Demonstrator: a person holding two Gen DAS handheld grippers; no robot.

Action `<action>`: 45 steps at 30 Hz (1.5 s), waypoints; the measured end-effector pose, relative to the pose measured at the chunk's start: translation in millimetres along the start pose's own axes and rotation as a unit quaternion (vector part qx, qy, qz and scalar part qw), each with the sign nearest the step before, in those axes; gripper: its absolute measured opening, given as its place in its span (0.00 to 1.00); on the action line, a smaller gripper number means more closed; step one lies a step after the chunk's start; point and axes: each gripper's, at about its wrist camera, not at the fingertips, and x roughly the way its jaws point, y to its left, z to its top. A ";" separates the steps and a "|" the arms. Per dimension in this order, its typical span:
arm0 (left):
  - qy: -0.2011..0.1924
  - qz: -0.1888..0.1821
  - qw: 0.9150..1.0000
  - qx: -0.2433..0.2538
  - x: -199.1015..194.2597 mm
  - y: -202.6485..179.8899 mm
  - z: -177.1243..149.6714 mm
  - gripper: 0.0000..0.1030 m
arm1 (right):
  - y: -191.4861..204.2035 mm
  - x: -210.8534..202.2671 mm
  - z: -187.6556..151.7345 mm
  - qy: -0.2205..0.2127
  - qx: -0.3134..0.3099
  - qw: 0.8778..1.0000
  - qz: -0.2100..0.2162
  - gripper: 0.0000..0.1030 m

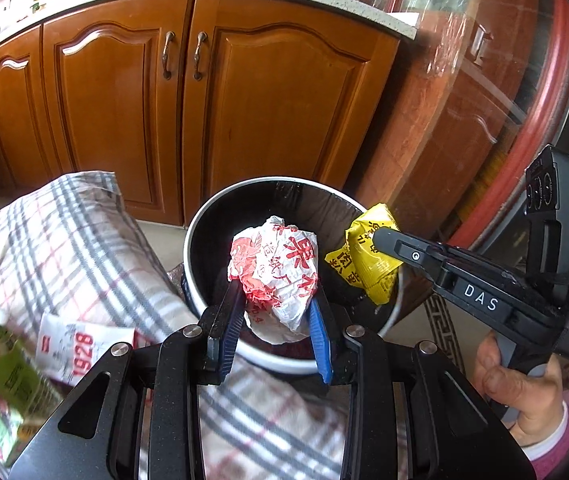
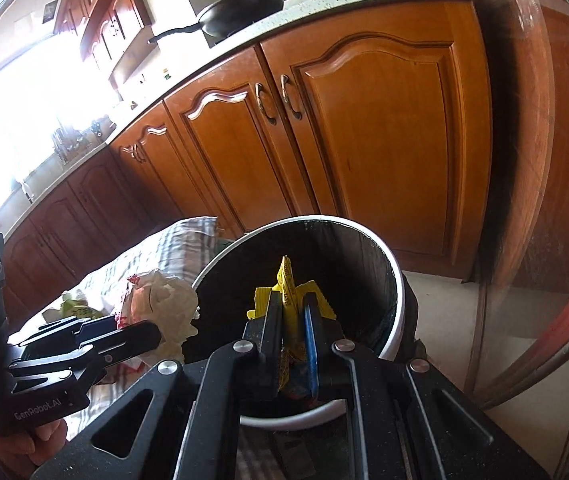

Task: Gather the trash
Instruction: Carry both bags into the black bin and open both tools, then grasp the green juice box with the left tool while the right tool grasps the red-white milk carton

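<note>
My left gripper (image 1: 278,300) is shut on a crumpled white wrapper with red print (image 1: 274,266) and holds it over the open mouth of a round bin with a white rim (image 1: 198,224). My right gripper (image 2: 290,304) is shut on a yellow wrapper (image 2: 286,280) above the same bin (image 2: 398,280). In the left wrist view that yellow wrapper (image 1: 370,256) hangs over the bin's right rim, pinched by the right gripper (image 1: 380,240). The right wrist view shows the left gripper (image 2: 156,330) and its white wrapper (image 2: 164,300) at the bin's left edge.
A checked cloth (image 1: 68,240) covers a surface left of the bin, with a printed paper (image 1: 80,350) and a green carton (image 1: 0,364) on it. Wooden cabinet doors (image 1: 124,108) stand behind. A round glass-topped table (image 1: 504,92) is on the right.
</note>
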 end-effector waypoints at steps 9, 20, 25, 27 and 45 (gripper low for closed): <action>0.016 0.004 1.000 -0.013 19.5 1.1 4.9 0.56 | -8.5 14.9 1.1 0.018 0.011 1.000 -0.003 0.26; -0.008 0.010 0.999 -0.041 -31.3 22.7 -39.2 0.65 | 8.5 -15.9 -17.7 -0.007 0.020 1.000 0.018 0.74; -0.017 0.019 0.998 -0.055 -61.7 38.9 -68.6 0.65 | 30.8 -26.4 -34.7 -0.007 0.016 0.999 0.037 0.77; -0.020 0.027 0.997 -0.063 -73.4 47.9 -78.8 0.65 | 39.8 -28.1 -40.6 -0.004 0.014 0.999 0.046 0.77; -0.021 0.078 0.993 -0.091 -123.7 113.8 -127.9 0.65 | 116.6 -10.5 -78.5 0.046 -0.052 0.993 0.093 0.78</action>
